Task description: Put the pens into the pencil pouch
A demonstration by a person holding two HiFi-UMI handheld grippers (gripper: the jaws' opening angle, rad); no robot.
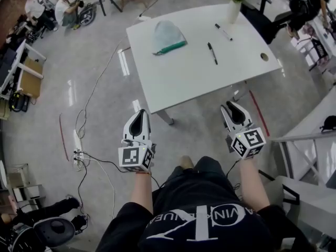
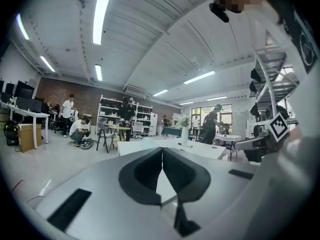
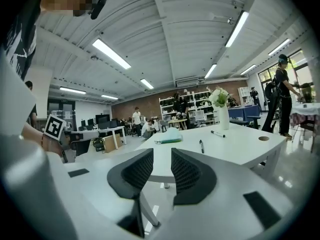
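On the white table (image 1: 189, 80) ahead lies a pale translucent pencil pouch (image 1: 168, 37) with a green zip edge, at the far left. A black pen (image 1: 212, 53) lies mid-table, and a second pen (image 1: 223, 32) lies beyond it by a white vase (image 1: 234, 10). Both grippers hover over the floor short of the table's near edge. My left gripper (image 1: 140, 112) is shut and empty. Its jaws meet in the left gripper view (image 2: 162, 149). My right gripper (image 1: 231, 105) is open with nothing between its jaws (image 3: 162, 151). It looks toward the pouch (image 3: 169, 136) and the black pen (image 3: 201, 146).
A cable hole (image 1: 264, 56) sits near the table's right edge. Cables and a power strip (image 1: 77, 154) lie on the floor at the left. Another white desk (image 1: 315, 135) stands at the right. People and chairs are at the far back left.
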